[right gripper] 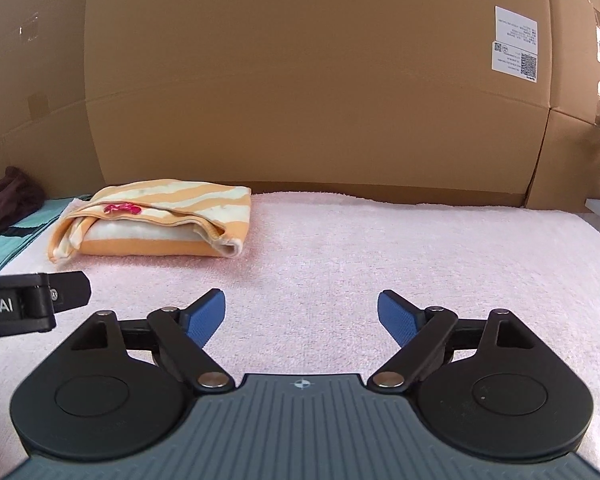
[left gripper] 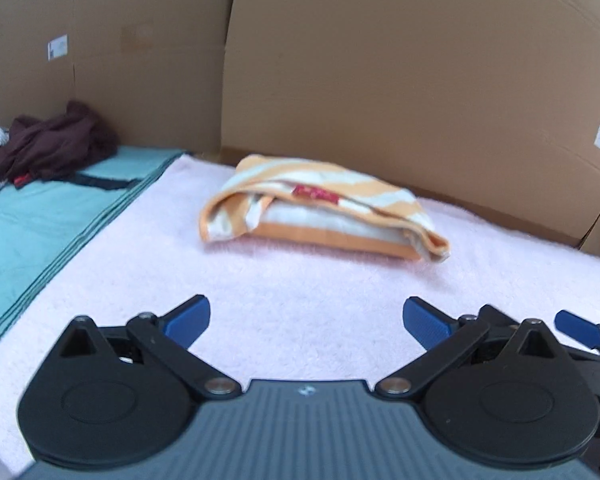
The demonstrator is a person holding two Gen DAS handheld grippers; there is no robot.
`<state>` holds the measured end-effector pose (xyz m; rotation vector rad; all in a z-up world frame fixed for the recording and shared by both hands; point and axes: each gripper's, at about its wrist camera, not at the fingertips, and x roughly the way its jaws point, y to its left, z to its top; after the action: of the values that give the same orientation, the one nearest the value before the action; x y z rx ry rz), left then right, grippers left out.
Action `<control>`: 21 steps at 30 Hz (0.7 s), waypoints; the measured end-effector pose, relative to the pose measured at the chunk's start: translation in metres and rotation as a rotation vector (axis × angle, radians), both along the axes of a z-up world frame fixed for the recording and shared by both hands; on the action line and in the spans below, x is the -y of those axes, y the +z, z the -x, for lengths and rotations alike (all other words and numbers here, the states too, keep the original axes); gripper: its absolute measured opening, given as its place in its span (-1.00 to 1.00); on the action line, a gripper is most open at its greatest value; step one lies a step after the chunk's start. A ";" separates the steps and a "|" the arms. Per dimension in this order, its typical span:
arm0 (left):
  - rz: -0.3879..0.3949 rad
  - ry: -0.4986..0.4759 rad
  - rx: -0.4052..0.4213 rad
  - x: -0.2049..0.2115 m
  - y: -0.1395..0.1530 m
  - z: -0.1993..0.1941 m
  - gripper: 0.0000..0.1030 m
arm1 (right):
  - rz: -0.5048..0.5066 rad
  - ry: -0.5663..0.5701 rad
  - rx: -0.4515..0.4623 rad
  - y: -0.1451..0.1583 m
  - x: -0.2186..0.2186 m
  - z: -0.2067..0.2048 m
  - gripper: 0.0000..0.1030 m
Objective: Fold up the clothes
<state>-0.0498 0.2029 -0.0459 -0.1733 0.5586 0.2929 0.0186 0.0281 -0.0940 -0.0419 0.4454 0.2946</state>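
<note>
Pink towel (right gripper: 380, 248): folded garment (right gripper: 156, 220) ahead-left of open right gripper (right gripper: 300, 316)

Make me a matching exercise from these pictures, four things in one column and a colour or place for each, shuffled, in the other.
Things:
1. folded striped garment
2. crumpled dark clothes
3. fluffy cover
4. cardboard boxes

Descriptions:
A. pale pink, spread under both hand-held grippers
B. brown, standing as a wall behind
C. orange and white, with a red label
D. maroon heap on the teal cloth, far left

Pairs: 1-C, 2-D, 3-A, 4-B
</note>
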 end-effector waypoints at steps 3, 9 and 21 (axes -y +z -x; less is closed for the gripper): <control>-0.017 -0.016 -0.024 0.002 -0.001 0.002 0.99 | -0.016 -0.022 0.014 0.004 0.004 0.006 0.70; -0.010 -0.124 0.018 0.042 0.009 0.016 0.99 | -0.016 -0.142 0.038 0.024 0.047 0.020 0.74; -0.027 -0.277 -0.038 0.119 0.014 0.025 0.99 | -0.003 -0.364 0.082 0.057 0.116 0.070 0.98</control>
<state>-0.0751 0.0838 -0.0322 -0.0630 0.6081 0.0350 -0.0516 -0.0882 -0.0375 0.0303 0.3629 -0.0647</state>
